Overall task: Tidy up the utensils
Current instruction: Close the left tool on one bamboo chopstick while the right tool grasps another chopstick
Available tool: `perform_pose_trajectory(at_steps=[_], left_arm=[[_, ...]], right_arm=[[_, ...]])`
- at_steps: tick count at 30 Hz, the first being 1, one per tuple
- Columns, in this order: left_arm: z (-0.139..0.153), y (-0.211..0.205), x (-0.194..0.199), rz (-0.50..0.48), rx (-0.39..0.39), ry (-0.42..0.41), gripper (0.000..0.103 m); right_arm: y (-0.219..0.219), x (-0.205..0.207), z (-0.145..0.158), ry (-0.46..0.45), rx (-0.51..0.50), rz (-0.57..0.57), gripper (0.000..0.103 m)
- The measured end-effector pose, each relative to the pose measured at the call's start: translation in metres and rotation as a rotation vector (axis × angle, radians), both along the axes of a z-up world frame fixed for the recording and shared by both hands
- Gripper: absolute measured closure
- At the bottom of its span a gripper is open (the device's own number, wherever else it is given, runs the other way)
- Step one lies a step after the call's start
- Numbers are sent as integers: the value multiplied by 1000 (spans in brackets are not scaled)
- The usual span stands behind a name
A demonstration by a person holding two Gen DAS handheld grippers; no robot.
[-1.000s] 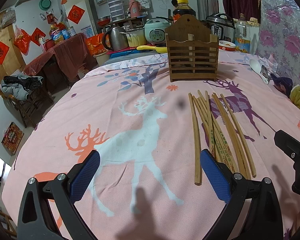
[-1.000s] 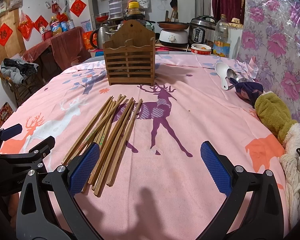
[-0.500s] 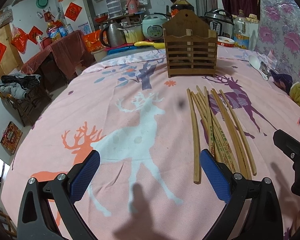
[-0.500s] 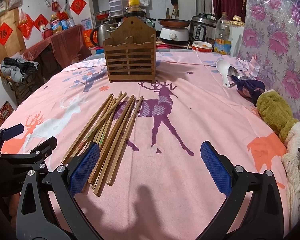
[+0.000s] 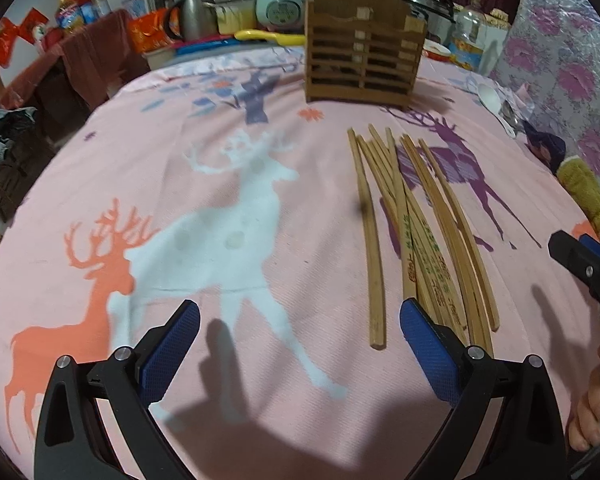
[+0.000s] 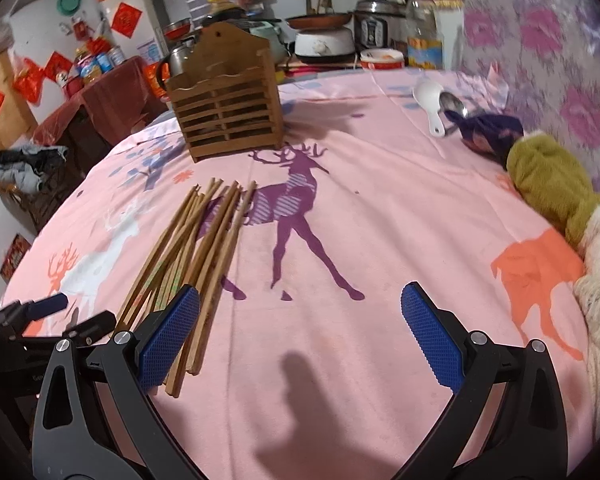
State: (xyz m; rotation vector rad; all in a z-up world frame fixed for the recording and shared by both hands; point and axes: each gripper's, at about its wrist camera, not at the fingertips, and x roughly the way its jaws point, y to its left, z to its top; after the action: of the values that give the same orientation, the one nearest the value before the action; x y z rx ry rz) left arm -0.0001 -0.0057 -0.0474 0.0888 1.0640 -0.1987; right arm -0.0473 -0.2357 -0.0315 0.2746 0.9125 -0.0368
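I am at the approach, nothing picked up yet: the chopsticks [image 5: 416, 232] lie loose on the cloth ahead of my left gripper [image 5: 300, 344], nearest ends just by its right pad, and left of my right gripper [image 6: 300, 332]. Next I judge one stick must be singled out, pinched and carried to the wooden holder [image 5: 362, 40] beyond. Both jaws stand spread wide, empty

You are looking at matt wooden chopsticks [image 5: 412, 236] lying on soft pink printed cloth [image 5: 260, 168], beside a slatted wooden holder [image 5: 362, 68].
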Motion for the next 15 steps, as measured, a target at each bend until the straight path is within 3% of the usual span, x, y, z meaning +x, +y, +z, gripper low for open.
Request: perform_pose_trajectory(at_steps=[6,11,15], left_arm=[[-11,-4,9,-8,28,67,5],[-13,-9,13,5,84,55,4],[-14,-5,20,6,65,48,4]], right_arm=[[-2,1,-1,3,33,13,6],[-2,1,0,0,38,23,6],[-4,0,1,-7,42,11,6]])
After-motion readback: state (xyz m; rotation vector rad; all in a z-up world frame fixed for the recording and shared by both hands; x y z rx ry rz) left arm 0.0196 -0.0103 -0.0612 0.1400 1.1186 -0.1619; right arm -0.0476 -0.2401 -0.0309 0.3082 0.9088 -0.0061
